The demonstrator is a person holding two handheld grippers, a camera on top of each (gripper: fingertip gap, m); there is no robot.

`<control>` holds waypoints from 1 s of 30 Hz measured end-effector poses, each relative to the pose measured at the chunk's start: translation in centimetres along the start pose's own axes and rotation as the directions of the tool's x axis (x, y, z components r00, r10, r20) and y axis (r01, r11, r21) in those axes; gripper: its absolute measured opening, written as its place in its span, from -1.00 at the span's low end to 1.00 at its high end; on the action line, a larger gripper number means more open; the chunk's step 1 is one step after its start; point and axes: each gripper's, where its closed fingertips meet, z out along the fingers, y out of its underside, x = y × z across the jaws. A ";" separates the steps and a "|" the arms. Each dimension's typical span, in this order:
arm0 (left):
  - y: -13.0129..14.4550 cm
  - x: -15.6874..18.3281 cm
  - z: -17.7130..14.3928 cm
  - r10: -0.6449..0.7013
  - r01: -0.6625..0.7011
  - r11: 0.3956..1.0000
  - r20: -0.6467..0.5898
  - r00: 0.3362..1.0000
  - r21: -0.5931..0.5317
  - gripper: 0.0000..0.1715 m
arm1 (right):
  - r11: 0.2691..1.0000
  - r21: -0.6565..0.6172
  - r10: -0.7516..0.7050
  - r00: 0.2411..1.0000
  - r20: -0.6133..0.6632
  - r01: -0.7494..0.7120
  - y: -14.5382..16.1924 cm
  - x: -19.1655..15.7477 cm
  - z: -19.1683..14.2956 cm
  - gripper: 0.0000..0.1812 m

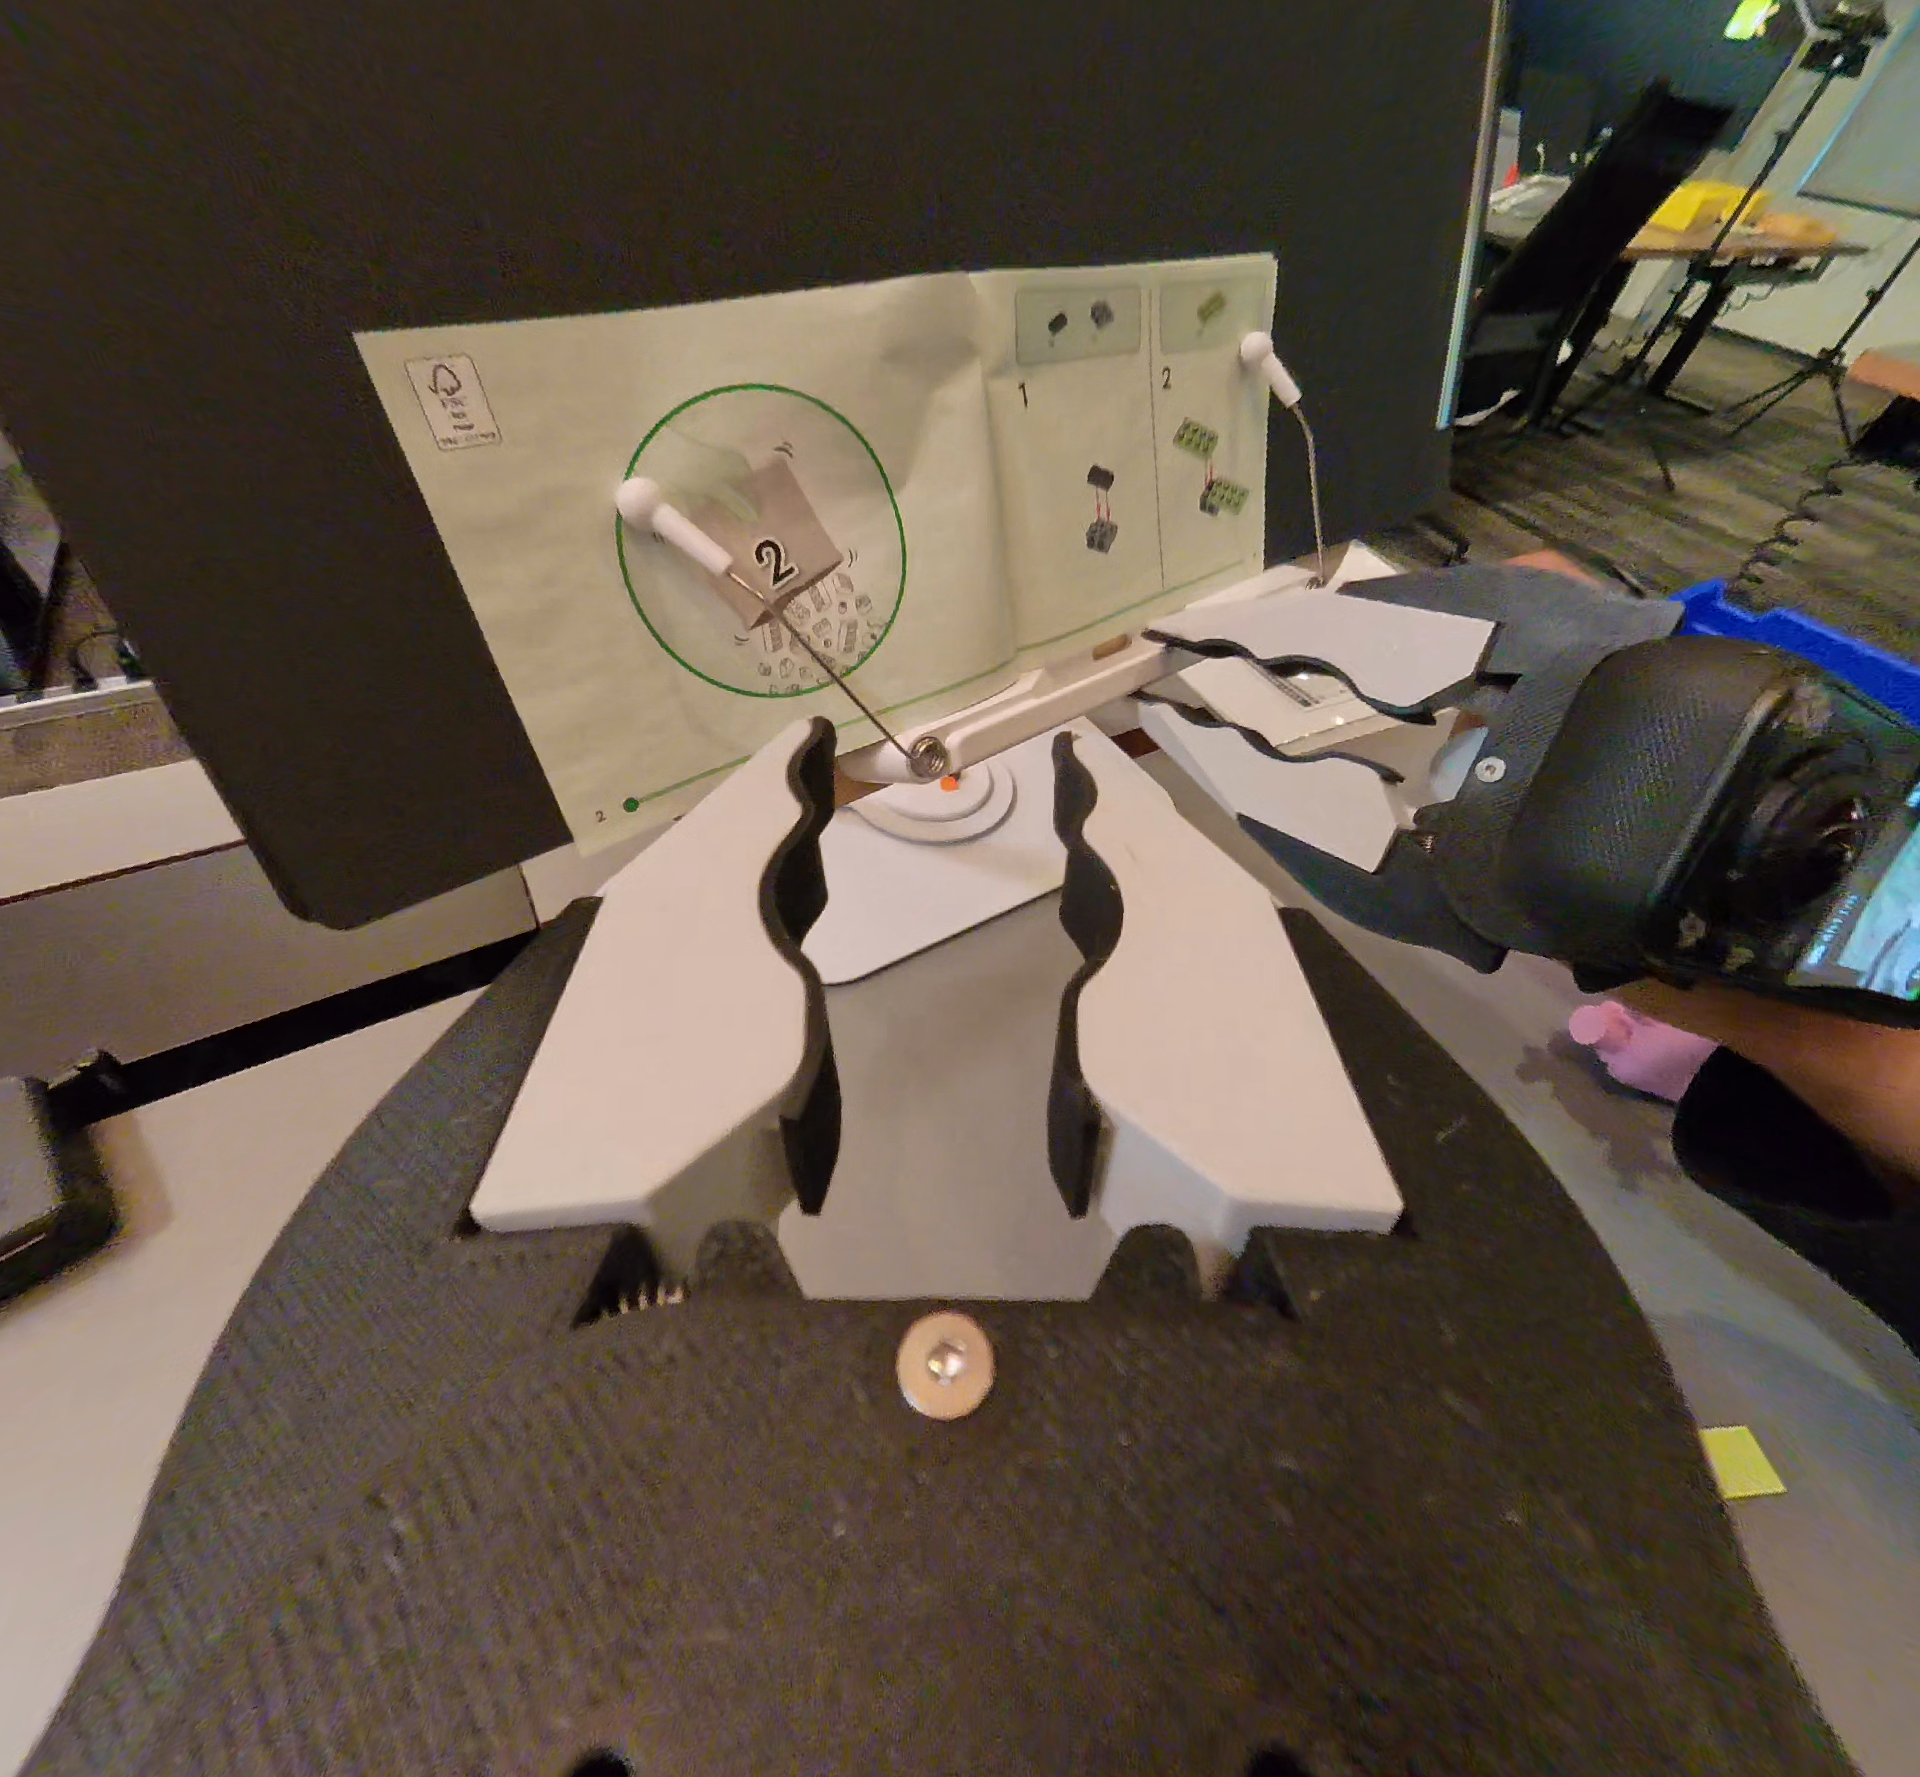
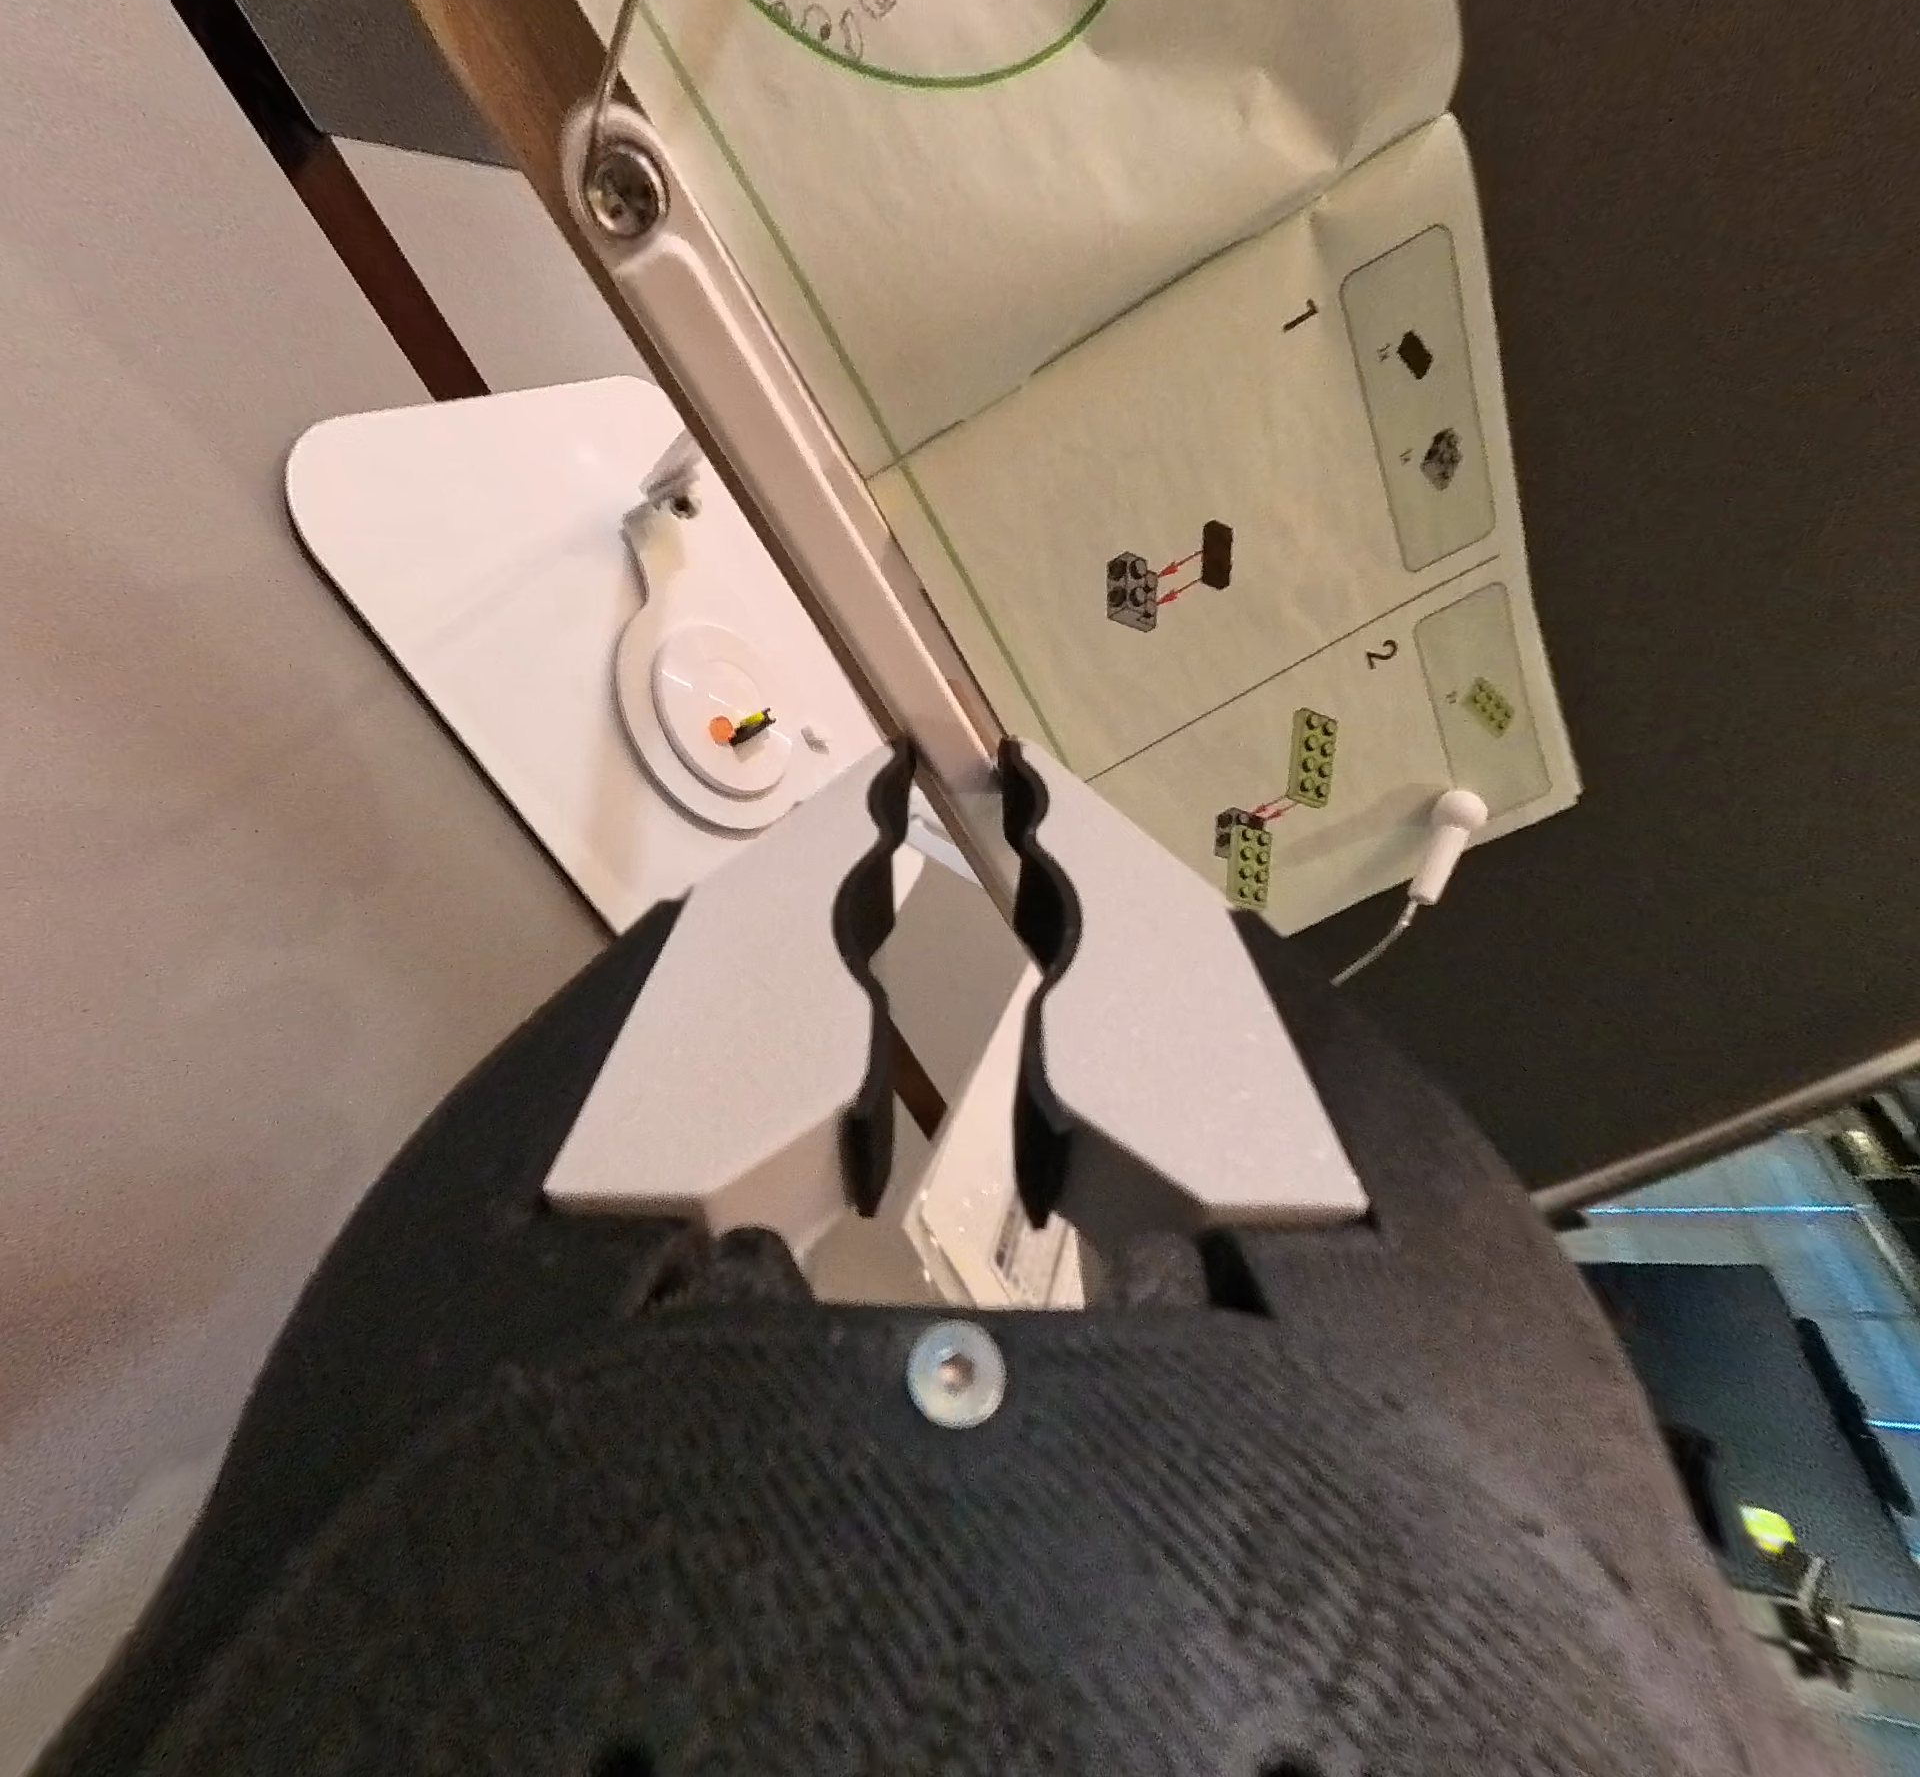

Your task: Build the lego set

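Behind everything stands a dark panel (image 1: pixel 727 65), with a grey table (image 1: pixel 260 1156) at its foot and an office with tripods off to the right. Left gripper (image 1: pixel 940 771) hangs over the table with its jaws set wide and nothing between them, aimed at the stand. Right gripper (image 2: pixel 954 761) comes in sideways; its wavy black pads (image 2: pixel 1029 854) sit on either side of the stand's silver bar (image 2: pixel 790 439) near the bar's right end, with a narrow gap between them, and I cannot tell whether they actually press the bar. That bar is the ledge of a book stand whose white base (image 2: pixel 436 522) lies on the table, just below the bar, with a small orange dot on its round hub. Resting on the bar and leaning back toward the panel is the pale green lego booklet (image 1: pixel 935 439), open to a page with a green circle and two numbered steps of brick drawings. Two wire arms with white tips (image 1: pixel 649 506) rise from the bar and press the page flat, one on the circle, one at the right edge. Right of the stand, a blue bin (image 1: pixel 1787 626) shows behind the right gripper, and something pink (image 1: pixel 1631 1041) lies on the table below it. No loose bricks can be made out.
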 end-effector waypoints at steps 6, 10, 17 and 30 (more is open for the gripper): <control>-1.2 1.2 -0.9 0.014 -0.013 0.999 -0.023 1.000 0.043 -0.54 | 0.999 -0.031 0.009 1.000 0.019 -0.008 -1.3 -0.7 0.0 -0.85; 0.3 2.2 -0.9 0.016 -0.017 0.998 -0.018 1.000 -0.060 -0.52 | 0.995 -0.082 0.050 0.999 0.019 -0.049 -1.4 -0.8 0.0 -0.84; 5.9 6.1 -3.6 -0.010 -0.005 0.990 -0.108 0.994 -0.139 -0.51 | 0.831 0.051 0.510 0.796 0.326 -0.553 -1.1 -4.8 -7.5 -0.73; 14.5 10.2 -7.1 0.170 -0.269 0.927 -0.348 0.922 -0.260 -1.00 | 0.596 0.189 0.654 0.609 0.449 -0.780 3.1 -8.5 -19.3 -0.87</control>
